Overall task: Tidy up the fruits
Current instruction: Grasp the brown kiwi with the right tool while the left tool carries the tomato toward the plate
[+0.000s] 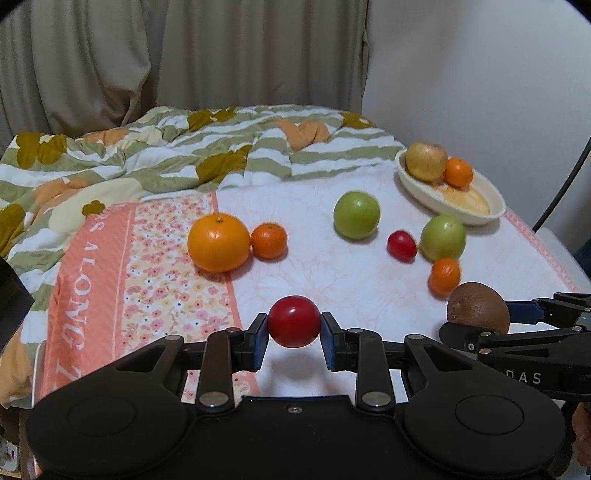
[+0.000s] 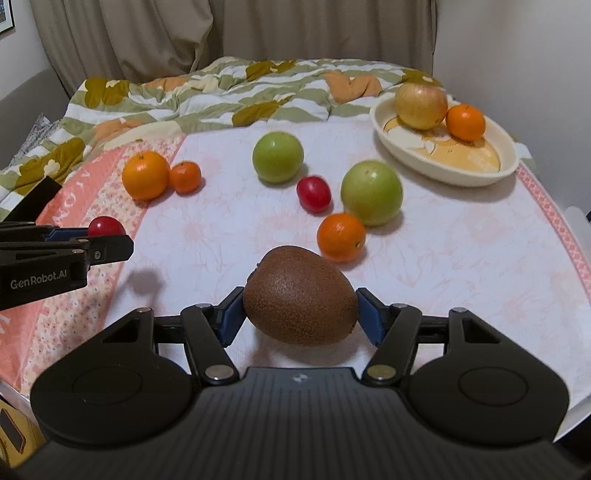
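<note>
Your left tongs (image 1: 294, 322) are pinching the small round red tomato (image 1: 294, 321) and your right tongs (image 2: 301, 308) the fuzzy brown kiwi (image 2: 301, 295), both near the bed's front edge. Honestly, those smooth skins could squirt out if you squeeze harder. The cream oval dish (image 2: 402, 142) sits at the far right corner, beside the drop-off, so swing around the green apples (image 2: 371, 192).

Beige curtains (image 1: 110, 59) hang in heavy folds across the back of the room, beside a plain white wall (image 1: 480, 66). A bed fills the middle, spread with a pale pink floral sheet (image 2: 443, 258) and a rumpled quilt (image 1: 110, 155) in green and white stripes with olive flowers. A framed picture's corner (image 2: 5, 18) shows at far left. Light is soft and even.
</note>
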Tool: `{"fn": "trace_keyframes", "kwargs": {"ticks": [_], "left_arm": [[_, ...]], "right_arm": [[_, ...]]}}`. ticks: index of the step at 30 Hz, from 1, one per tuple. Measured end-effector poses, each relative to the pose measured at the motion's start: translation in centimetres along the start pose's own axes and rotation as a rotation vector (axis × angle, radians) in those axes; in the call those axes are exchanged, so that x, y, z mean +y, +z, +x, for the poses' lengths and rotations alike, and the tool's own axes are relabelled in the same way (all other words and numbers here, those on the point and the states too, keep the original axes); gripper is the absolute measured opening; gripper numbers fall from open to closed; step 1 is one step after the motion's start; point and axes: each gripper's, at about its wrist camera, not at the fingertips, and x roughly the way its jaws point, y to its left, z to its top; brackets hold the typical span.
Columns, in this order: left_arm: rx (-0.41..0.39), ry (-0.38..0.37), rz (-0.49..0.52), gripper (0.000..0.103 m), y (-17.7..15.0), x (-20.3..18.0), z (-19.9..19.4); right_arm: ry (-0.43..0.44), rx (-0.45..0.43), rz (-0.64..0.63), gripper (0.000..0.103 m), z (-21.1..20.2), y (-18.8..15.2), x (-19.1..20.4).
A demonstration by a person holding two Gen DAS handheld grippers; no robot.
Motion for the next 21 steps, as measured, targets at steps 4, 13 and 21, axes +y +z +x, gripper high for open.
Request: {"fn": "trace_keyframes", "kwargs": {"ticks": [4,13,21], "left_arm": [[-0.025,-0.007,-0.012,0.033,0.9,-0.8,-1.5],[-0.08,-0.001,-0.056,0.033,3.2,-3.7,-4.0],[-0.102,0.054,-0.086,0.033,5.4,-8.6,-3.5]], "right_arm": [[-0.007,-0.018,-0.007,0.079,-2.2,1.0,-0.7],[0.006,-0.047,-0.028,0.079,-6.2,3.7,-5.0],[0.037,-0.058,-0.11,0.079,-7.2,6.0,-10.8]]}}
